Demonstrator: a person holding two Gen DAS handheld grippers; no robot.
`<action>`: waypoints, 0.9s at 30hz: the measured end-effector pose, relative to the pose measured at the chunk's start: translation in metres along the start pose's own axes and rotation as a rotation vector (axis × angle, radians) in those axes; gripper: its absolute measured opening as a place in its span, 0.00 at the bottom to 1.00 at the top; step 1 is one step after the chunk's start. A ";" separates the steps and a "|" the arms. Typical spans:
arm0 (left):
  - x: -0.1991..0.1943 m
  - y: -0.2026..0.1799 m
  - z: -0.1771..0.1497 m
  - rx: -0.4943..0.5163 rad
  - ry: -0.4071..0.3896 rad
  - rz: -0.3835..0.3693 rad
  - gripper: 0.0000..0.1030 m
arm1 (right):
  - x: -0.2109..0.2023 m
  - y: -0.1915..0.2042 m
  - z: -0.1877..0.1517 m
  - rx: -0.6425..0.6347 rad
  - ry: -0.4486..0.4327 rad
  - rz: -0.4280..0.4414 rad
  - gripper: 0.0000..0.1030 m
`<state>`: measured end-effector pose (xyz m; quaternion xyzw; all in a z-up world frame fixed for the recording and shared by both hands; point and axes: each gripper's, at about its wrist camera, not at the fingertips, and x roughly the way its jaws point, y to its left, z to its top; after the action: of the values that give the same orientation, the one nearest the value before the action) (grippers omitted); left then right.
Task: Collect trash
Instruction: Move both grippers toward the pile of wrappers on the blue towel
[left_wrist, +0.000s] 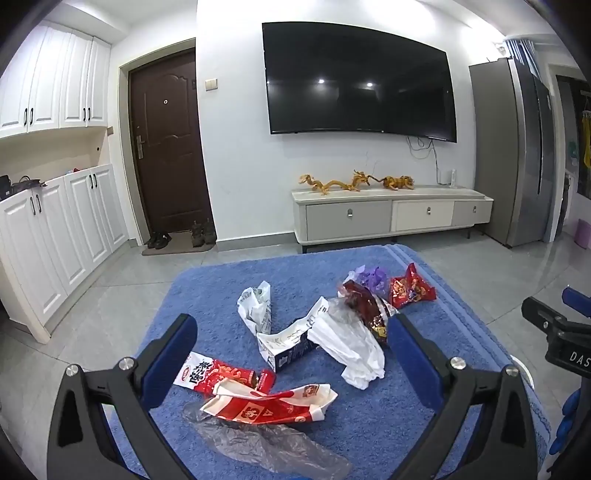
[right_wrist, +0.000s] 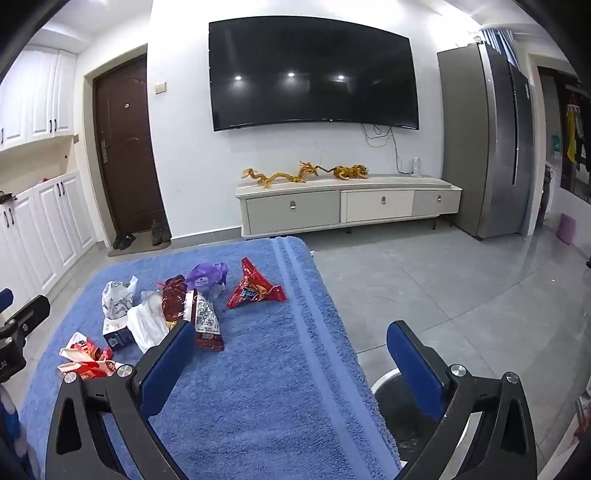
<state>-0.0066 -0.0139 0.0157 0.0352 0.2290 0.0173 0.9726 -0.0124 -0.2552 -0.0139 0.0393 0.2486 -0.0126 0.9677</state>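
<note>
Several pieces of trash lie on a blue towel (left_wrist: 369, 417) over a table. Near my open, empty left gripper (left_wrist: 291, 354) are a red-and-white carton (left_wrist: 269, 404), a red snack wrapper (left_wrist: 221, 374), clear plastic film (left_wrist: 266, 446), a white tissue (left_wrist: 351, 347) and a small blue-white box (left_wrist: 291, 349). Farther off lie a dark red wrapper (left_wrist: 365, 304), a purple wrapper (left_wrist: 369, 277) and a red triangular packet (left_wrist: 410, 290), which also shows in the right wrist view (right_wrist: 255, 290). My right gripper (right_wrist: 291, 354) is open and empty over the towel's right edge (right_wrist: 314, 332).
A round bin with a white rim (right_wrist: 402, 417) stands on the floor just right of the table, under my right gripper's right finger. A TV cabinet (right_wrist: 347, 206), a fridge (right_wrist: 484, 140) and white cupboards (left_wrist: 55, 236) line the room. Grey tile floor (right_wrist: 443, 288) surrounds the table.
</note>
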 end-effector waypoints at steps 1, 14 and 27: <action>-0.001 0.000 0.000 0.004 0.007 0.003 1.00 | 0.000 0.000 -0.001 -0.004 0.002 0.011 1.00; -0.028 0.067 0.007 -0.075 0.021 0.197 1.00 | -0.003 0.006 -0.001 -0.035 -0.021 0.156 1.00; -0.010 0.117 -0.034 -0.191 0.236 0.146 0.97 | 0.033 0.032 -0.006 -0.111 0.067 0.302 1.00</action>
<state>-0.0326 0.1040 -0.0017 -0.0432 0.3356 0.1138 0.9341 0.0153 -0.2225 -0.0333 0.0234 0.2725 0.1482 0.9504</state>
